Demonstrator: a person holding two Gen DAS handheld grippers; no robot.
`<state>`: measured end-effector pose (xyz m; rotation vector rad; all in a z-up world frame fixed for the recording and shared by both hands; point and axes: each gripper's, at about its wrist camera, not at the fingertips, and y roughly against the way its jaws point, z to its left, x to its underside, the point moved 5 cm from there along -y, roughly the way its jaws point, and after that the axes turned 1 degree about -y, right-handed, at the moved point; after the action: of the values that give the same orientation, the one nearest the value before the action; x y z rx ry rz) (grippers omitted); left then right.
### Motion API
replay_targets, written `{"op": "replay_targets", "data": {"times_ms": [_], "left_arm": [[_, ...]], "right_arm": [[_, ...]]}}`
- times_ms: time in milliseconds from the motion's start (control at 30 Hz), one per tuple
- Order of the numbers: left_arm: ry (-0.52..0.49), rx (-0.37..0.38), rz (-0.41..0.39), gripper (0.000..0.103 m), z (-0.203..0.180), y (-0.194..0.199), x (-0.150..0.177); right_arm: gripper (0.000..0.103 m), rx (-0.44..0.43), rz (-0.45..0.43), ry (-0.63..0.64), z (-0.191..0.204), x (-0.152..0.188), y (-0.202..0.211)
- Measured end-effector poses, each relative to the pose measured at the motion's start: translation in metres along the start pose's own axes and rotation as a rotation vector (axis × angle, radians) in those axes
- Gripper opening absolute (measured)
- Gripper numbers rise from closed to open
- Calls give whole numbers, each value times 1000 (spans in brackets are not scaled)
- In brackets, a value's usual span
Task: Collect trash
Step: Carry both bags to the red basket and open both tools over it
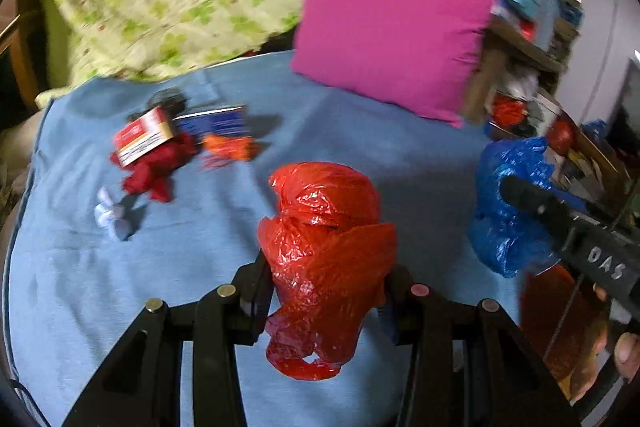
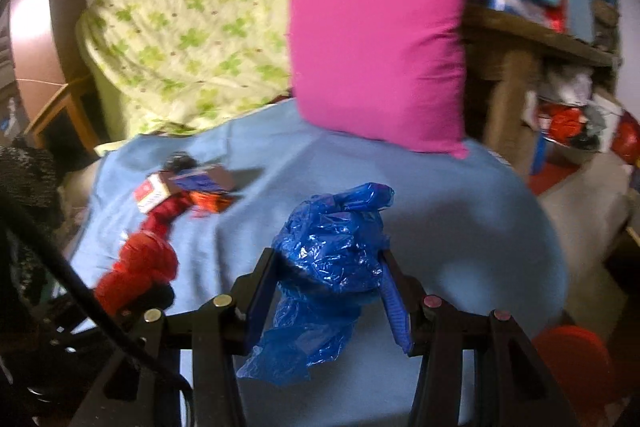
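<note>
the left tool (image 1: 326, 291) squeezes a red bag (image 1: 326, 247) and the right tool (image 2: 326, 291) squeezes a blue bag (image 2: 332, 259), lifted off the bed (image 1: 360, 147) to carry away.

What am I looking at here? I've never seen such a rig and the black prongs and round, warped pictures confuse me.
A person holds a two-finger gripper in each hand, each carrying a fisheye camera. One picture looks along the left gripper, shut on a crumpled red plastic bag; the other along the right gripper, shut on a blue plastic bag. Below lies a blue sheet with small boxes and wrappers, plus a pink pillow.
</note>
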<state>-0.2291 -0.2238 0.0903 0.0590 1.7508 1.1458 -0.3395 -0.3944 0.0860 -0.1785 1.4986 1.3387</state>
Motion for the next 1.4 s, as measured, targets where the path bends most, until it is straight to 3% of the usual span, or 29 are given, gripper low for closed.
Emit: {"op": "replay_targets", "data": {"times_ms": [333, 633, 1000, 1400], "left_arm": [[-139, 141, -3, 46, -110, 12, 7], [-244, 248, 11, 46, -184, 15, 22], [-305, 298, 60, 46, -224, 2, 42], [-345, 317, 101, 46, -250, -12, 54]], "right_arm": [[53, 179, 57, -80, -105, 58, 44], [53, 329, 104, -158, -185, 107, 78], [53, 428, 182, -245, -250, 155, 89], [54, 429, 237, -293, -268, 182, 76]]}}
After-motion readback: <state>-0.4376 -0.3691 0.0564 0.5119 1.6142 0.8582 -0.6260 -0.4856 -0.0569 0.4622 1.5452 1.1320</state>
